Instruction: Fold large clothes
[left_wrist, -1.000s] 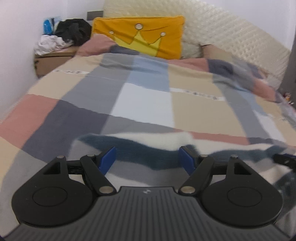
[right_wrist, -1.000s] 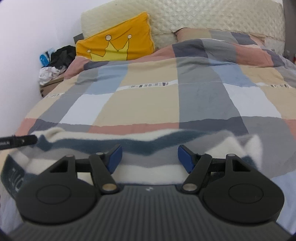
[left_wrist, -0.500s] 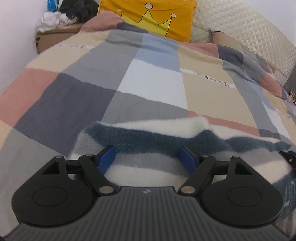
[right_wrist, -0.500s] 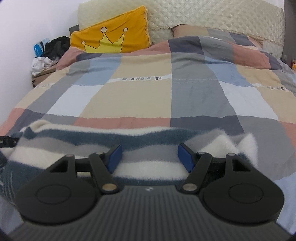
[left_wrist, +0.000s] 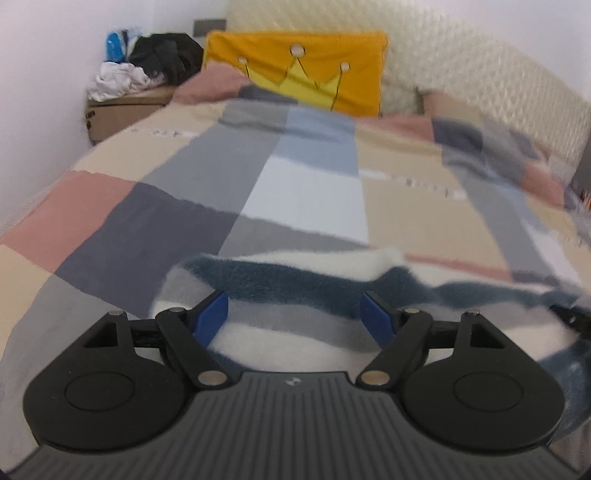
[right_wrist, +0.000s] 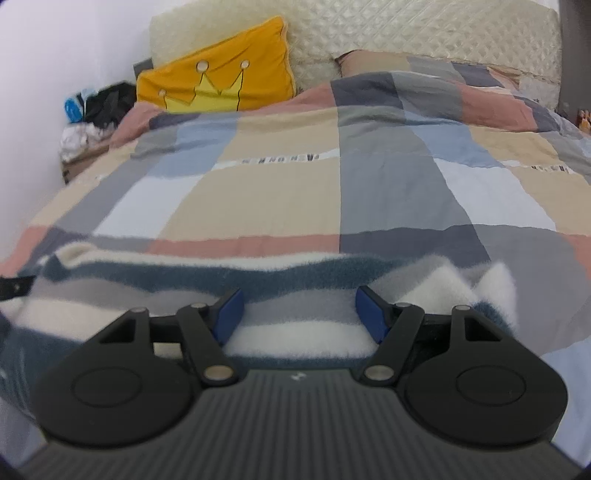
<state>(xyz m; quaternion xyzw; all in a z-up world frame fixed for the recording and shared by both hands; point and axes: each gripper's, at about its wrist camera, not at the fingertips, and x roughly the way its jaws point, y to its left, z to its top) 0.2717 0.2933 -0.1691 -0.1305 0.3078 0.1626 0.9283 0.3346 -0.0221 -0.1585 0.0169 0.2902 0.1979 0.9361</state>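
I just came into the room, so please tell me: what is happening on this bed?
A person works with two tools over a striped fleece garment lying on the checked bedcover. The left hand-held gripper and the right hand-held gripper both stand open above the fleece, not gripping it. The fold is not finished.

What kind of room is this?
Most likely a bedroom: a bed with a checked quilt, a padded headboard and a yellow crown pillow fill the view, with a striped fleece garment lying on top.
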